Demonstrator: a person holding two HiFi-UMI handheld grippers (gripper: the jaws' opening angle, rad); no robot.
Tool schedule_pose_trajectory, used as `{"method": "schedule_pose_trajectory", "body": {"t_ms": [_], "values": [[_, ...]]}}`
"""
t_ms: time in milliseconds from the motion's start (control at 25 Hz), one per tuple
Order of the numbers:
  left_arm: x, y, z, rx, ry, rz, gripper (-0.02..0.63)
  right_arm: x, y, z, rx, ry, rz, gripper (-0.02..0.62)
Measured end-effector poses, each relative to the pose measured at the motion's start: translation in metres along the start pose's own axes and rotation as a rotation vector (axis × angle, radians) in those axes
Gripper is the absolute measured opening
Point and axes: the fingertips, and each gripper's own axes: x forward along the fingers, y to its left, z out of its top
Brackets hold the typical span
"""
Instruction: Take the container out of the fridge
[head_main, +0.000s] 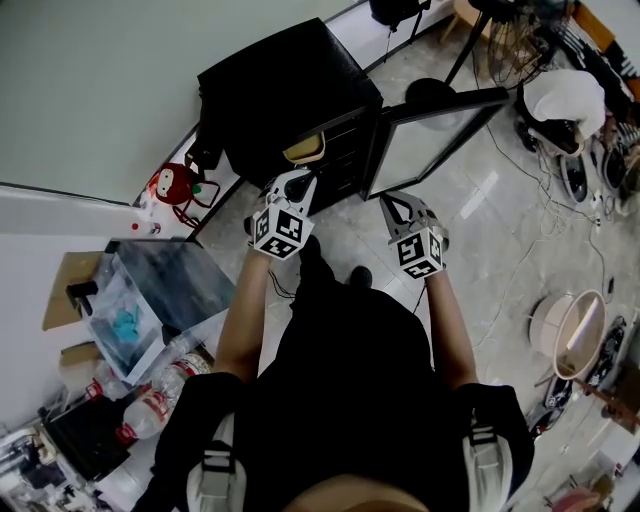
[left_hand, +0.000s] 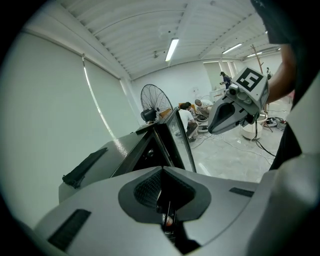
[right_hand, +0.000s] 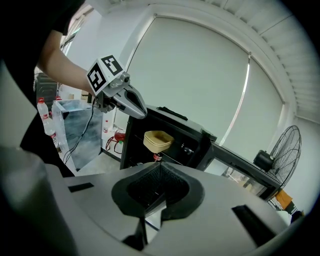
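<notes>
Our left tongs (head_main: 296, 182) and right tongs (head_main: 396, 206) were both pressed together and empty, held in front of the black fridge (head_main: 285, 85). Its door (head_main: 432, 140) stood open, and the tan container (head_main: 304, 150) sat inside, near the top.

Container (head_main: 303, 149) inside fridge (head_main: 285, 80), door (head_main: 430, 140) to its right
</notes>
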Motion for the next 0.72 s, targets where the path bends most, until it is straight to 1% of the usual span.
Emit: {"method": "schedule_pose_trajectory", "body": {"t_ms": [200, 360, 560, 720], "values": [[0.012, 0.004, -0.014, 0.001, 0.040, -0.002, 0.021, -0.001, -0.005, -0.002, 0.010, 0.010, -0.017, 0.000], [0.026, 0.010, -0.029, 0.044, 0.102, 0.020, 0.021, 0.001, -0.009, -0.006, 0.018, 0.025, -0.026, 0.000], [0.039, 0.014, -0.041, 0.044, 0.126, 0.004, 0.021, 0.006, -0.012, -0.007, 0.024, 0.036, -0.035, 0.000], [0.051, 0.013, -0.050, 0.058, 0.145, -0.018, 0.021, 0.010, -0.014, -0.009, 0.029, 0.043, -0.042, 0.000]]}}
